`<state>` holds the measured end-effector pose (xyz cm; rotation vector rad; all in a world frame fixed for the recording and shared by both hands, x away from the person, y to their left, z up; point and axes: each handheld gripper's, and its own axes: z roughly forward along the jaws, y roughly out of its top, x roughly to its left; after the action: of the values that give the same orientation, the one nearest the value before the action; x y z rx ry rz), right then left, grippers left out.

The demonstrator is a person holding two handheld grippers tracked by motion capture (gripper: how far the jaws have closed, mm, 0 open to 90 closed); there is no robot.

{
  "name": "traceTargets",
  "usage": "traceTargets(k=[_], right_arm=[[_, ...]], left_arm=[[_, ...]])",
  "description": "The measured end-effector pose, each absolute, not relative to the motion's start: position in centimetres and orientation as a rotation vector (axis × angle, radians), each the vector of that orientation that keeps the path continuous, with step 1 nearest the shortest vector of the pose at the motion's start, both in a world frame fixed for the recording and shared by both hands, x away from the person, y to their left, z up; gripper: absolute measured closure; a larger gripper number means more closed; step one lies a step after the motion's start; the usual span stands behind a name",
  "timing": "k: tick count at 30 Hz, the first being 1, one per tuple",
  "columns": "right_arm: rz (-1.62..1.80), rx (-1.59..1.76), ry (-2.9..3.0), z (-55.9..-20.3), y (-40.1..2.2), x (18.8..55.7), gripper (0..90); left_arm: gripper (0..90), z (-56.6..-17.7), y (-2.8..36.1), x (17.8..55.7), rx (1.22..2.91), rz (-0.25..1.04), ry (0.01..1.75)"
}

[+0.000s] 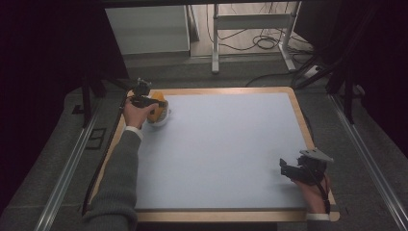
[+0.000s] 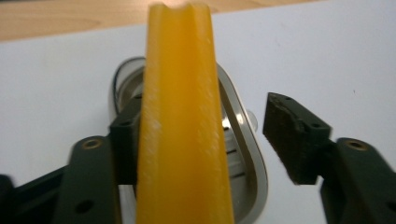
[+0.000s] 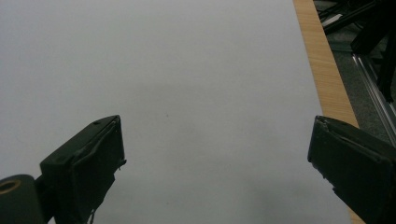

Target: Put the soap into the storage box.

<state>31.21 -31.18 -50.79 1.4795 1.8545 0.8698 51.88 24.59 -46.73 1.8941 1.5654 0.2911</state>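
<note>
A: High view first. What sits at the far left corner of the table (image 1: 298,113)?

B: A yellow-orange piece (image 1: 158,108) standing in a small whitish dish (image 1: 162,119), on the pale blue mat (image 1: 226,149) that covers the wooden board. The left gripper (image 1: 153,103) is right at it, with the hand behind.

A: And up close?

B: In the left gripper view the yellow piece (image 2: 182,130) is a smooth, matte, waxy bar with a shallow groove at its top end, rising upright. Behind it lies the dish (image 2: 247,154), oval and glossy, with a pale rim and slots inside.

A: The left gripper's (image 2: 205,140) jaws?

B: Parted about halfway. One black pad lies against the bar's side; the other stands clear of it with mat showing between. So the bar is between them, not clamped.

A: The right gripper (image 1: 288,171)?

B: Near the near right corner. In the right gripper view the right gripper's (image 3: 215,168) jaws are spread wide over bare mat (image 3: 187,70), grasping nothing, with the wooden edge (image 3: 322,65) alongside.
</note>
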Motion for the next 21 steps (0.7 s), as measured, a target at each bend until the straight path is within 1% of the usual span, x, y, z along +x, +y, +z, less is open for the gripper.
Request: traceTargets(k=[2,4,7,11,15,17,21], right_arm=[[0.870,1.478,1.855,-50.8,-31.1,31.2,3.7],[0.871,1.478,1.854,-50.8,-31.1,31.2,3.7],[0.868,1.478,1.859,-50.8,-31.1,31.2,3.7],[0.867,1.480,1.859,-50.9,-31.1,31.2,3.7],[0.865,1.483,1.857,-50.9,-31.1,31.3,3.7],[0.866,1.481,1.857,-50.9,-31.1,31.3,3.7],[0.866,1.481,1.856,-50.9,-31.1,31.2,3.7]], left_arm=[[33.3,-46.9,24.8,51.7,1.885,0.287,1.569],[29.6,-46.9,24.9,51.7,1.889,0.286,1.574],[24.5,-46.9,25.1,51.5,1.928,0.309,1.597],[24.0,-46.7,25.5,51.2,1.904,0.324,1.596],[20.6,-46.1,26.0,50.6,1.880,0.366,1.598],[18.2,-45.5,26.2,50.0,1.860,0.417,1.588],[17.7,-44.9,26.4,49.4,1.853,0.413,1.551]])
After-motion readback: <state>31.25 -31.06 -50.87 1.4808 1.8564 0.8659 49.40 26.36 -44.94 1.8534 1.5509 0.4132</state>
